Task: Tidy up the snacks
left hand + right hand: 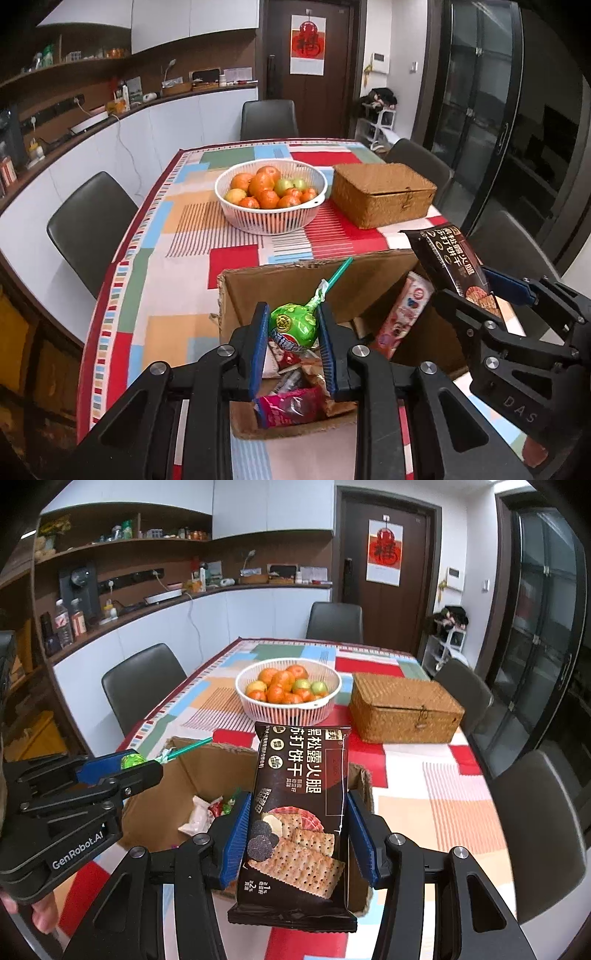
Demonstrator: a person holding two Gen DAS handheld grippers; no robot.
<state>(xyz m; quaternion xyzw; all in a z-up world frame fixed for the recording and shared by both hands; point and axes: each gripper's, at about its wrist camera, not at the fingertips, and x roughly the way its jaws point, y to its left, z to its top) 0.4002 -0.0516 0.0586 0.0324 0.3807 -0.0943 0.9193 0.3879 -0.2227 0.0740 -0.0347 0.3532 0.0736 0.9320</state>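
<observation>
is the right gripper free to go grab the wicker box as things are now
Probably not: the right gripper is shut on the cracker pack. The path to the wicker box looks open, but it would need to drop the pack first.

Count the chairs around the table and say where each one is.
4. One chair at the far end, one on the left side, and two on the right side: a far one and a near one. Others nearer may be out of view.
</observation>
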